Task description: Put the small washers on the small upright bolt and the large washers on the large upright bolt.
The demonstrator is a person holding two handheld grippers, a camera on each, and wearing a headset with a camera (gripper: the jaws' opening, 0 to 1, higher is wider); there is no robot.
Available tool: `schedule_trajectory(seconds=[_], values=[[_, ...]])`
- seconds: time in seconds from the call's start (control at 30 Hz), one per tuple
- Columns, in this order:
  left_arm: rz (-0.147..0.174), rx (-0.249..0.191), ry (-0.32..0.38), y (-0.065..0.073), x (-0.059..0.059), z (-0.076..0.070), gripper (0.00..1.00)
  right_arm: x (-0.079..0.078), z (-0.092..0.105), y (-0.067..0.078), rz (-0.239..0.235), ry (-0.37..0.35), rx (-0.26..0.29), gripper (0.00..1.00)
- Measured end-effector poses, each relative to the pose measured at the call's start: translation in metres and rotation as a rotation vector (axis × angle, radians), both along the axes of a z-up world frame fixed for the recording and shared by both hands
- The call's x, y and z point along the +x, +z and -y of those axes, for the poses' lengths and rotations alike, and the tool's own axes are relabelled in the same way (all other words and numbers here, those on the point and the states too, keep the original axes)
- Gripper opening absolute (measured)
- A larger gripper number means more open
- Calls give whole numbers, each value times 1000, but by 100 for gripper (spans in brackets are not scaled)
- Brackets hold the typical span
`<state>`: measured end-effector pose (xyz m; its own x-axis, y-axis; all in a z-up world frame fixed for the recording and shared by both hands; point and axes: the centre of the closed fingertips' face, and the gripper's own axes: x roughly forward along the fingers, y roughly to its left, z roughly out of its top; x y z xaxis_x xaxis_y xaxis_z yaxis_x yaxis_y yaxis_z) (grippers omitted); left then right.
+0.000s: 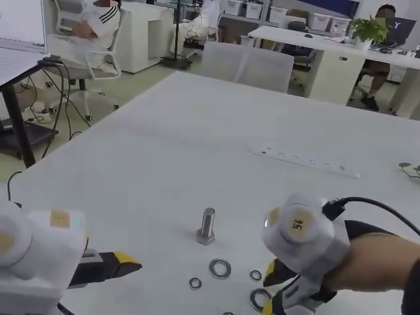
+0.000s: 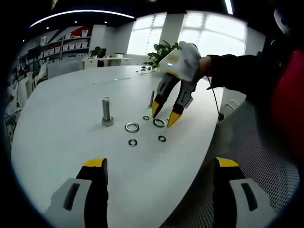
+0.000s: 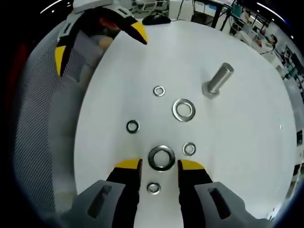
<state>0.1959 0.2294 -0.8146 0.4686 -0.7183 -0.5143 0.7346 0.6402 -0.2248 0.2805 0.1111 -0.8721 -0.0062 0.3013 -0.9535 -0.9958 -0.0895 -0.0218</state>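
Jaws of the right gripper (image 2: 163,118) stand part-open either side of a large washer (image 3: 161,158). The left gripper (image 2: 160,164) gapes wide, holding nothing

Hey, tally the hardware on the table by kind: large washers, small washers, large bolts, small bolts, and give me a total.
Large washers: 2
Small washers: 4
Large bolt: 1
Small bolt: 1
Total: 8

Beyond, white desks (image 1: 298,34), office chairs (image 1: 248,65), potted plant (image 1: 369,27); perhaps bright windows (image 2: 202,29).
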Motion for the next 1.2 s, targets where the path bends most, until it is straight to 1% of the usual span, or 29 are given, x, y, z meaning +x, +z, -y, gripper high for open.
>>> schedule_trajectory(seconds=[0.07,0.27,0.57,0.77,0.87,1.0,1.03,1.2], values=[[2,-1,1,1,0,0,92,1,1,-1,5,6,-10,32],[4,-5,3,1,1,-1,92,1,-1,-1,-15,9,-25,30],[8,-8,8,2,1,-2,91,3,-2,-1,-8,26,-74,27],[15,-10,10,3,3,-2,91,1,-2,-2,-5,35,-84,25],[17,-11,8,4,3,-1,91,2,-2,-2,-5,28,-89,25],[26,-12,13,5,4,-2,90,2,-2,-2,-5,15,-90,24],[34,-13,18,6,5,-3,90,1,-2,-2,-4,13,-94,24],[45,-17,24,6,8,-3,89,1,-2,-2,2,8,-112,24]])
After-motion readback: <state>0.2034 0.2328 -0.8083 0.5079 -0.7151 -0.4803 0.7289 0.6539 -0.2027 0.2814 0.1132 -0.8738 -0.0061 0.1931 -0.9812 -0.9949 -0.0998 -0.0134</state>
